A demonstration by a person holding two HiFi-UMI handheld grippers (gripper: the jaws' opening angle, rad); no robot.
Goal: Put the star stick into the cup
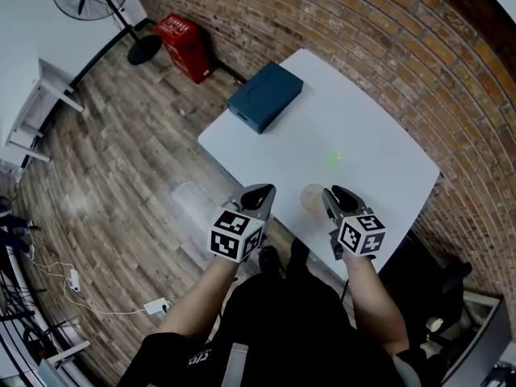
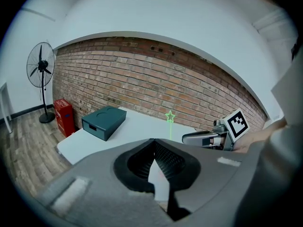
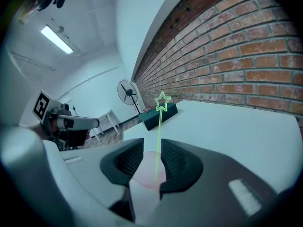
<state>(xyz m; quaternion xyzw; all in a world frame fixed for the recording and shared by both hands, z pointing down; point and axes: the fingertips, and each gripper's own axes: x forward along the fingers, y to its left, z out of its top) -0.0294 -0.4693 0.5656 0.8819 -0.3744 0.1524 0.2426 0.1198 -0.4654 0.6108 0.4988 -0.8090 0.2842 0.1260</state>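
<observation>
Right gripper [image 3: 152, 148]: jaws a narrow gap apart, nothing clamped. In its own view the stick [image 3: 162, 101] rises through that gap, close by the right-hand pad; can't tell if it touches. The stick's foot sits in the pink cup [image 3: 149, 171] just beyond the jaws, star end up.

Left gripper [image 2: 154, 143]: jaw tips together, holding nothing, only white table showing in the wedge below them.

Head view: both grippers are at the near table [image 1: 379, 168] edge, left gripper [image 1: 260, 192] and right gripper [image 1: 334, 193] side by side with the cup [image 1: 312, 197] between their tips. The star [image 1: 333, 157] glows green just past the cup. A teal box [image 1: 264, 95] lies at the far corner, well apart from the cup.

Only the head view shows the cup's spot between the two tools. Only the right gripper view shows the stick going down into the cup. The left gripper view hides the cup behind its own body and shows the star [image 2: 170, 117] on top of the stick, the right gripper [image 2: 208, 137] beside it, the box [image 2: 104, 122], a fan [image 2: 40, 70] and a red crate [image 2: 63, 115] by the brick wall.
</observation>
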